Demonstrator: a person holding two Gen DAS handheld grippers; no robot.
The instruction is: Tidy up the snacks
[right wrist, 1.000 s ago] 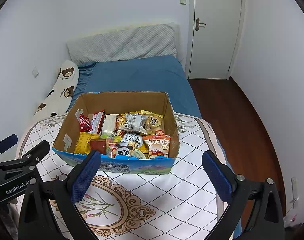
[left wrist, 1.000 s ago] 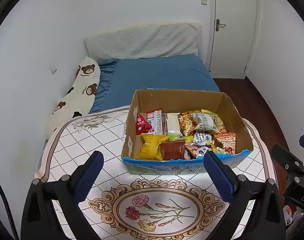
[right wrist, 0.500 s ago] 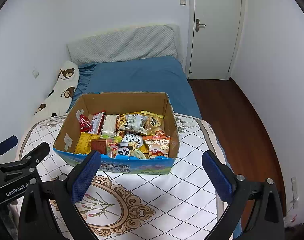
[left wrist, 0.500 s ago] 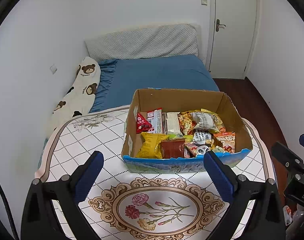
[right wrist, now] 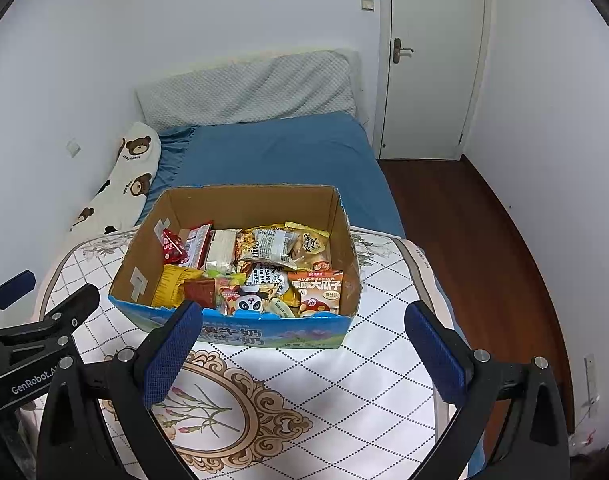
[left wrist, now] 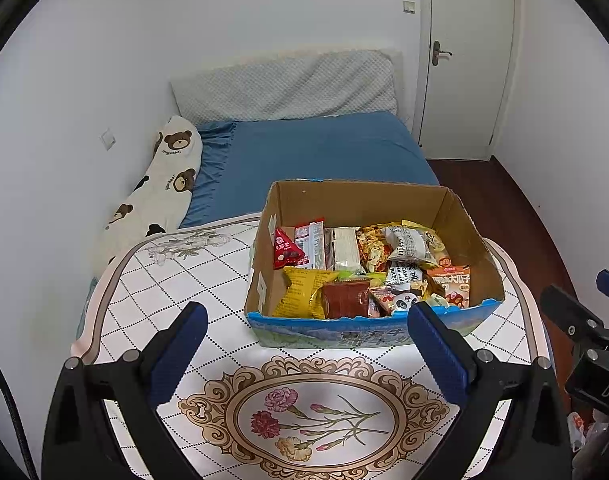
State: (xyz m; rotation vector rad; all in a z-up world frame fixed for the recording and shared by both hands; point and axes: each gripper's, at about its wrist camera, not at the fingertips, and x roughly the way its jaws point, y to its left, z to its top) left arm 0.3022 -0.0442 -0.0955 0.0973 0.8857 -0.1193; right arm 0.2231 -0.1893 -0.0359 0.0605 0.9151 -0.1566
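A cardboard box [left wrist: 360, 200] with a blue printed front stands on the table and holds several snack packets. Among them are a yellow bag [left wrist: 302, 292], a red pouch [left wrist: 346, 300] and an orange packet [left wrist: 452, 286]. The box also shows in the right wrist view [right wrist: 240, 204], with the orange packet [right wrist: 318, 290] at its front right. My left gripper [left wrist: 304, 350] is open and empty, held short of the box front. My right gripper [right wrist: 302, 350] is open and empty, also short of the box front.
The table [left wrist: 176, 280] has a white diamond-pattern cloth with a flower medallion [left wrist: 312, 420]. A blue bed [left wrist: 316, 148] with a bear-print pillow [left wrist: 160, 192] lies behind it. A white door [right wrist: 428, 56] and wooden floor [right wrist: 464, 220] are at the right.
Both views have shifted very slightly; the box and snacks have not moved. Both grippers stay open.
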